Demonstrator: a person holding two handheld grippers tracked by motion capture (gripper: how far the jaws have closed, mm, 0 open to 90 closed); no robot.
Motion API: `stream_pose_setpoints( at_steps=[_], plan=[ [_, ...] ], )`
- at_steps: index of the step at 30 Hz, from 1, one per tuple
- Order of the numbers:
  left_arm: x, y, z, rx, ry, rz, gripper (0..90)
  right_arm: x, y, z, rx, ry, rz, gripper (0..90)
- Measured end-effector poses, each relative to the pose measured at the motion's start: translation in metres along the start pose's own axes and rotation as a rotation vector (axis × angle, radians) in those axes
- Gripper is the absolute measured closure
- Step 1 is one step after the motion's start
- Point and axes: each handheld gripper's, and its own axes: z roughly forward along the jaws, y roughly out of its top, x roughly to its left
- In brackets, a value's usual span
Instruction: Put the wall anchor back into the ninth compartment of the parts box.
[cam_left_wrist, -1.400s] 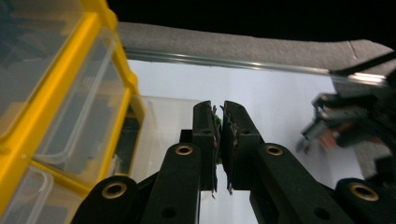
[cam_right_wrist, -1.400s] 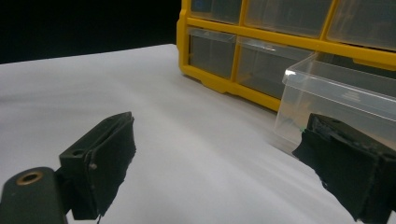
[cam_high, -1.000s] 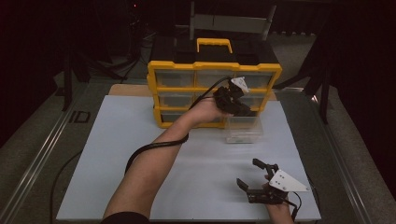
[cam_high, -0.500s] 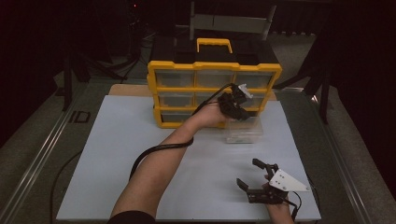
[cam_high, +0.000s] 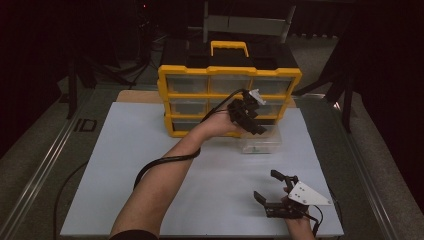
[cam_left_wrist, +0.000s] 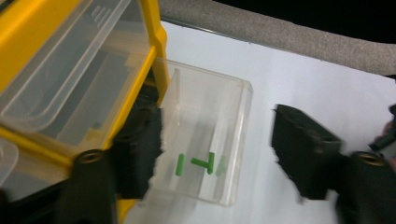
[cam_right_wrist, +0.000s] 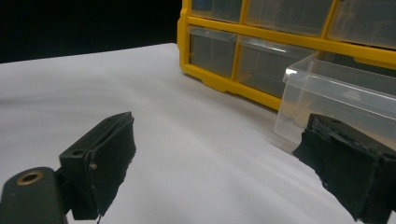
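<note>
A yellow organizer (cam_high: 230, 75) with clear drawers stands at the back of the white board (cam_high: 125, 165). One clear drawer (cam_high: 262, 145) is pulled out and rests on the board in front of the organizer's lower right. My left gripper (cam_high: 255, 127) hovers over it. In the left gripper view, the left gripper (cam_left_wrist: 217, 140) has just been opening and holds nothing. Below it the drawer (cam_left_wrist: 210, 107) holds a few small green pieces (cam_left_wrist: 203, 162). My right gripper (cam_high: 267, 186) rests open near the board's front right. In its own view, the right gripper (cam_right_wrist: 219, 140) is empty.
The organizer's yellow frame (cam_left_wrist: 154, 42) sits close to the left jaw. In the right gripper view the pulled-out drawer (cam_right_wrist: 336, 93) and the organizer (cam_right_wrist: 224, 84) lie ahead. A black cable (cam_high: 150, 167) trails from the left gripper across the board. Metal rails (cam_high: 45, 165) edge the table.
In the high view the left gripper has dipped slightly over the drawer. The right gripper has stayed put.
</note>
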Motion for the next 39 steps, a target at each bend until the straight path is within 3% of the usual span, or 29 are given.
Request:
stream_pose_setpoints(
  at_steps=[5,12,18,20,22,23,32,39],
  plan=[
    [-0.005,-0.009,-0.013,-0.019,-0.075,0.006,7.3,0.000,0.000,0.000,0.001,-0.001,0.001,9.8],
    [-0.007,-0.030,-0.030,-0.032,-0.099,-0.007,5.1,0.001,0.000,0.001,0.007,-0.002,-0.002,9.7],
    [-0.007,-0.052,-0.046,-0.063,-0.082,-0.024,2.0,0.000,-0.001,0.001,0.010,-0.003,-0.001,9.7],
    [-0.008,-0.060,-0.051,-0.071,-0.061,-0.013,2.0,0.001,-0.001,0.001,0.010,-0.003,-0.001,9.8],
    [-0.008,-0.060,-0.051,-0.071,-0.061,-0.013,2.0,0.001,-0.001,0.001,0.011,-0.003,-0.001,9.8],
    [-0.009,-0.070,-0.063,-0.093,-0.056,-0.012,2.0,0.001,-0.001,0.001,0.011,-0.003,-0.002,9.8],
    [-0.016,-0.095,-0.092,-0.133,-0.028,-0.017,1.8,0.001,-0.001,0.001,0.010,-0.003,-0.002,9.8],
    [-0.021,-0.121,-0.109,-0.125,0.007,-0.033,1.1,0.001,-0.001,0.001,0.010,-0.003,0.001,9.8]
  ],
)
